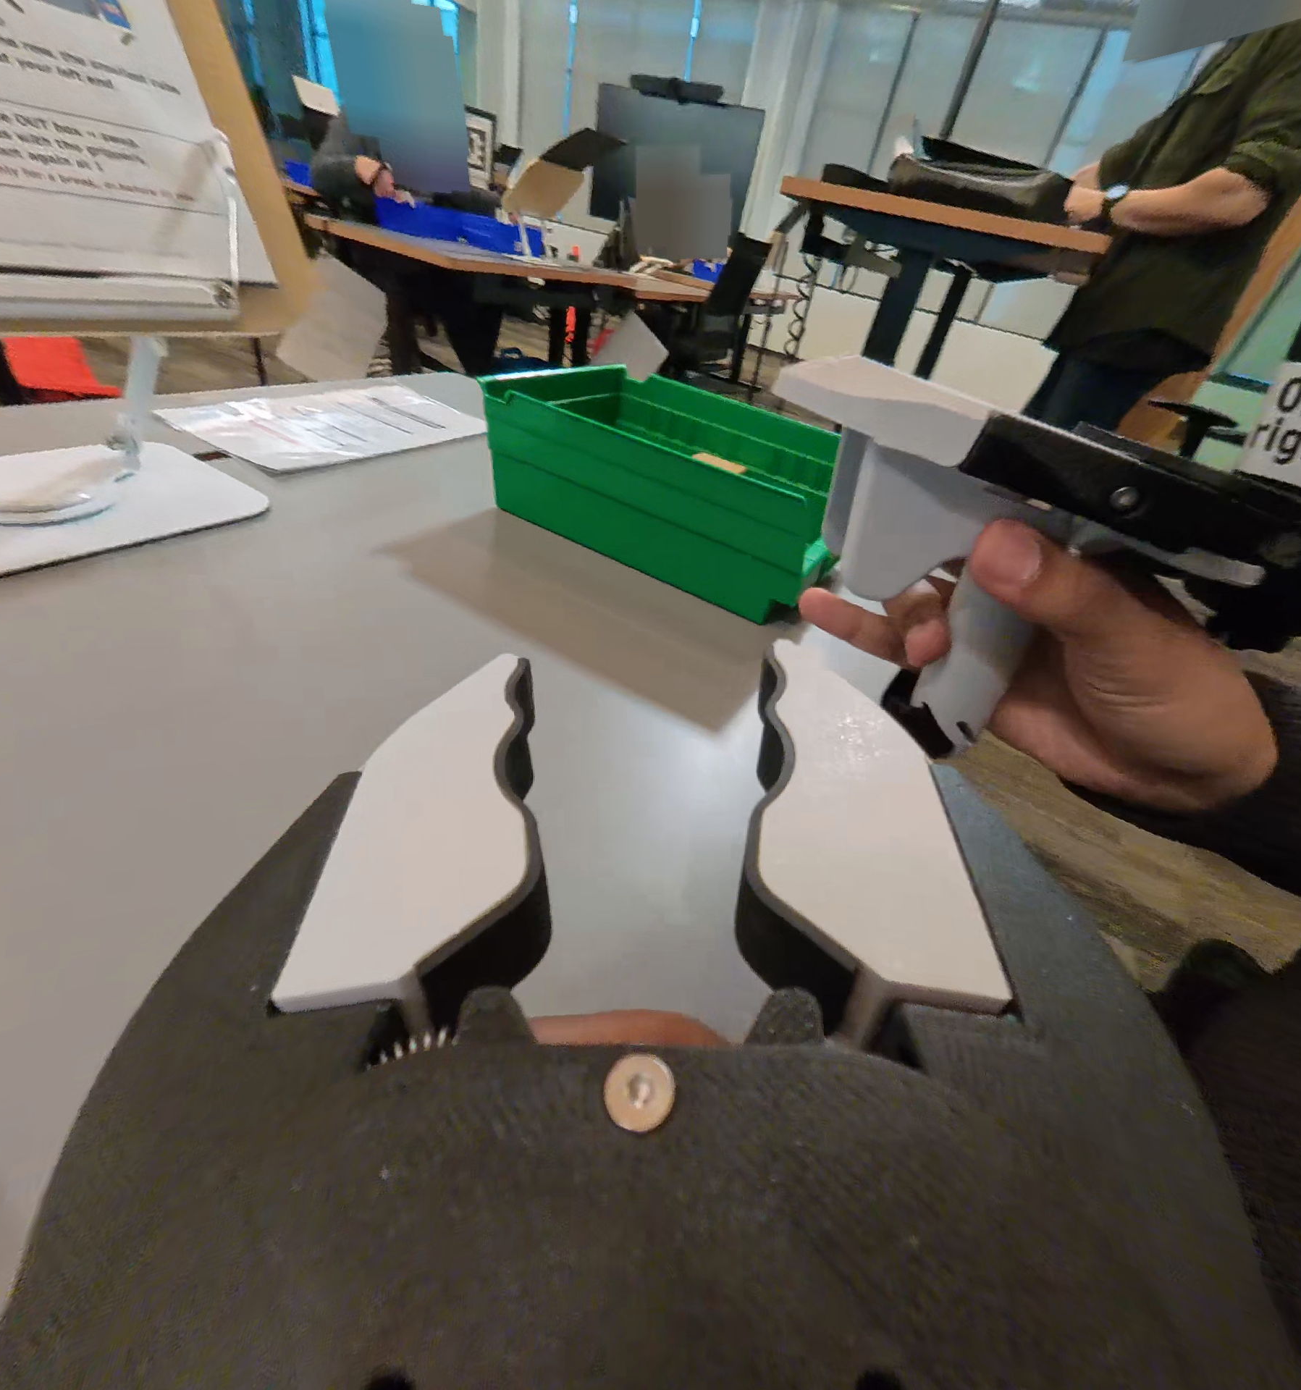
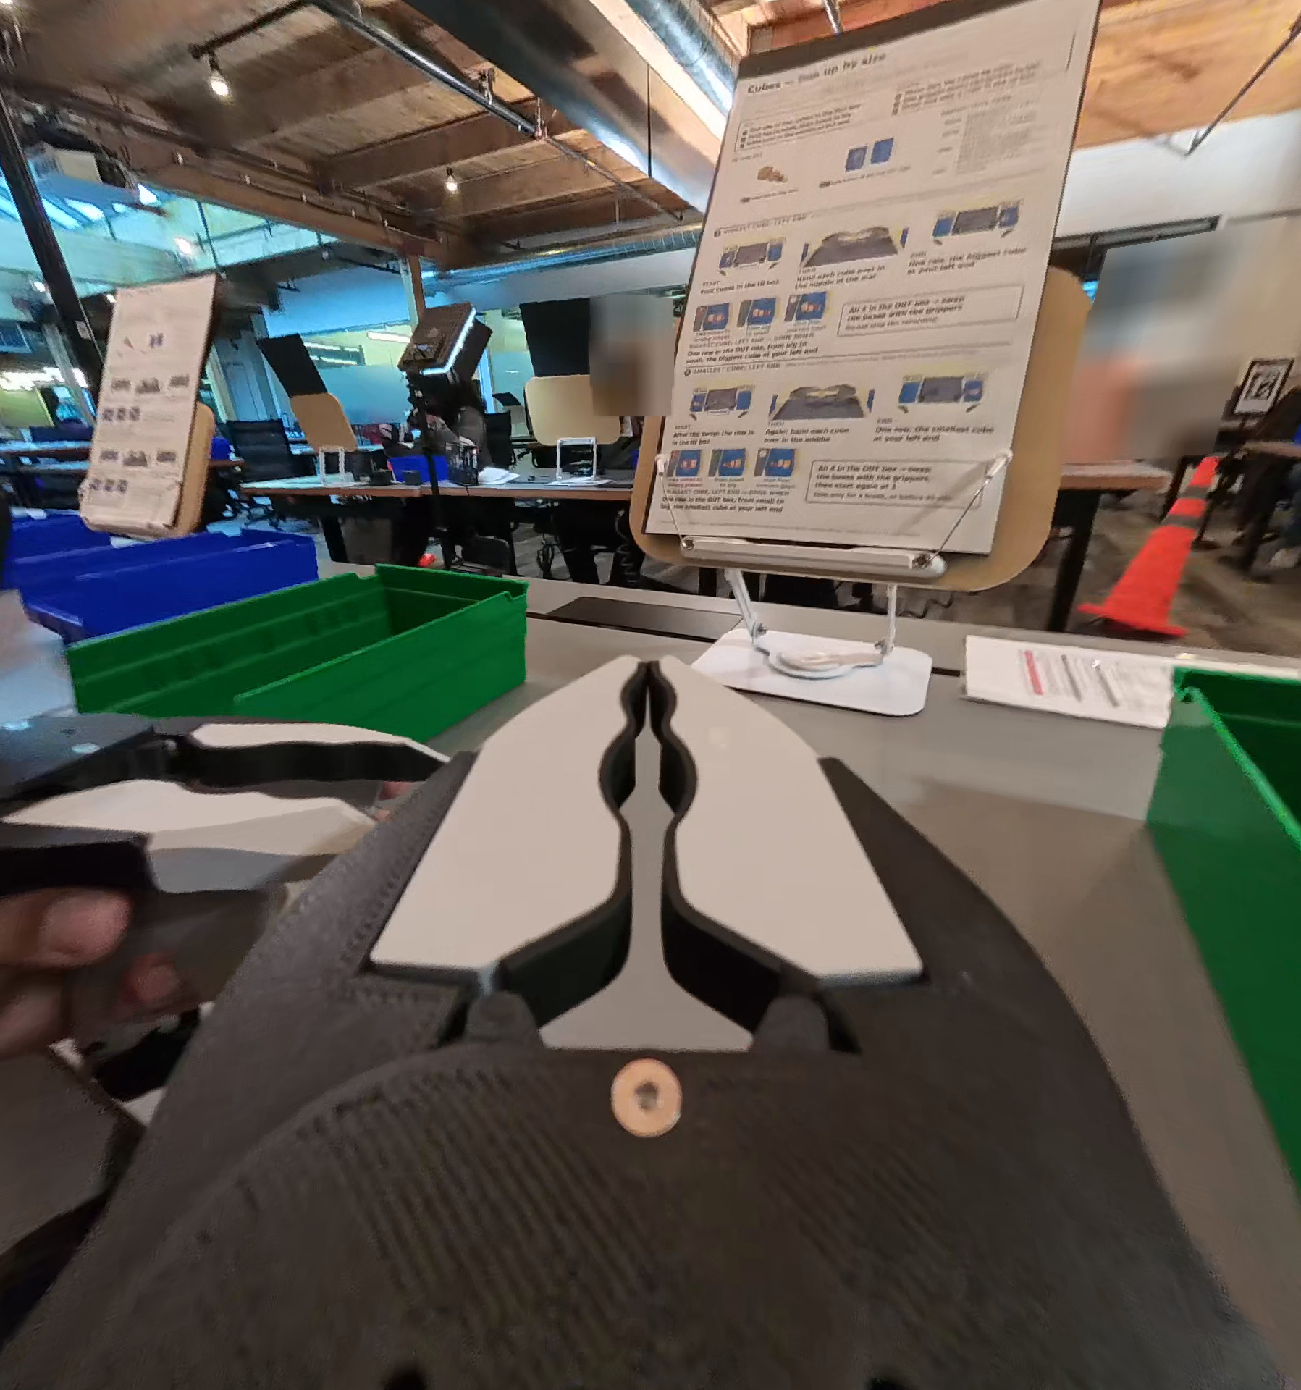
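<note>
Left wrist view: left gripper (image 1: 646, 677) over the grey table (image 1: 181, 714), fingers spread wide, nothing between them. Right-hand green bin (image 1: 655, 489) sits ahead on the table with a small tan block (image 1: 718, 462) inside, seen only from this side. Right gripper (image 1: 858, 481) hangs at the right, held by a hand (image 1: 1083, 662), just in front of that bin's near end; its closure can't be read from here.

Right wrist view: right gripper (image 2: 651, 673) fingers pressed together at the tips, gripping nothing. Left-hand green bin (image 2: 316, 654) shows at far left, what shows of its inside bare; the other bin's corner (image 2: 1249, 865) is at the right edge. Left gripper (image 2: 271, 782) comes in from the left, blurred, spread apart.

Both views catch the instruction sheet on a white stand (image 2: 820, 669) at the table's back, plus a laminated card (image 2: 1068, 677) lying flat beside it. Open workshop room behind: desks, blue bins (image 2: 166, 572), orange cone (image 2: 1158, 556), wood-beam ceiling, a person in green (image 1: 1196, 226) standing at a raised desk.
</note>
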`<state>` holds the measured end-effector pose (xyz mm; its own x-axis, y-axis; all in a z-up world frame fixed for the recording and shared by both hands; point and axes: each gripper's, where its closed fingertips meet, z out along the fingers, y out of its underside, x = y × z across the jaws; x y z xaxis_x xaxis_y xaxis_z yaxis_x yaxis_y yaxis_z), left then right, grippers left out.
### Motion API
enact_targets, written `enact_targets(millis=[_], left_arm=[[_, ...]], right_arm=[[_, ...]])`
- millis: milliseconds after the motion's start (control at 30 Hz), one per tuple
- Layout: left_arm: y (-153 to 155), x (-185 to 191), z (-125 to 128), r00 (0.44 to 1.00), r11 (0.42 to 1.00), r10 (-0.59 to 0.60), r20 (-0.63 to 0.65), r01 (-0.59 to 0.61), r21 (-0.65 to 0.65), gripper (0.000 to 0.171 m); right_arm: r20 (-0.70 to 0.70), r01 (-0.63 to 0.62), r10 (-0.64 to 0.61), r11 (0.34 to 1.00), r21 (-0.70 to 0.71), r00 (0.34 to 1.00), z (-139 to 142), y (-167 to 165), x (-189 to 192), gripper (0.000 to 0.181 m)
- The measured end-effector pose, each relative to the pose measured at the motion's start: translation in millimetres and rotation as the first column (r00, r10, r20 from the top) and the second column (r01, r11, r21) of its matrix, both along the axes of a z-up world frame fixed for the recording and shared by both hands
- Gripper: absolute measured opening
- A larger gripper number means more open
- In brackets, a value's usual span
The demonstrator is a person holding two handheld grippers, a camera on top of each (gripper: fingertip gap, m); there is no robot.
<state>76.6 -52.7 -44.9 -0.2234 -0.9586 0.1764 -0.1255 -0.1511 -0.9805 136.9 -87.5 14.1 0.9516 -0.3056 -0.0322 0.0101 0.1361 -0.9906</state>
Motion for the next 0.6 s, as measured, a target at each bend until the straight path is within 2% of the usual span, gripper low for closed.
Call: enact_targets(millis=[100,167,267,367,433,600], left_arm=[[-0.7,-0.8,4.5,0.999,0.999,0.032,0.022,-0.032,0.024,0.051],[0.8,-1.7,4.3,0.998,0.999,0.051,0.024,-0.051,0.016,0.044],[9.4,-3.6,5.5,0.994,0.994,0.105,0.036,-0.104,-0.037,0.020],[12.5,-3.6,4.2,0.994,0.992,0.102,0.028,-0.099,-0.079,0.017],[13.4,-2.7,-1.1,0.996,0.992,0.088,0.013,-0.087,-0.088,0.008],[9.0,3.3,-22.8,0.998,0.996,0.014,-0.066,-0.019,-0.085,0.014]], right_arm=[[-0.097,-0.073,0.073,0.997,0.006,0.993,-2.3,2.1,-11.4,0.000],[-0.105,-0.088,0.090,0.996,0.025,0.990,-3.2,2.1,-14.3,0.000],[-0.068,-0.040,0.042,0.999,0.032,0.997,-0.9,-1.7,-8.2,0.000],[-0.024,0.016,-0.017,0.999,-0.042,1.000,-9.1,-2.8,0.7,0.000],[-0.002,0.073,-0.073,0.990,-0.122,0.997,-22.6,-1.8,10.1,0.000],[0.020,-0.013,0.017,0.981,-0.194,1.000,-45.2,9.4,4.3,0.000]])
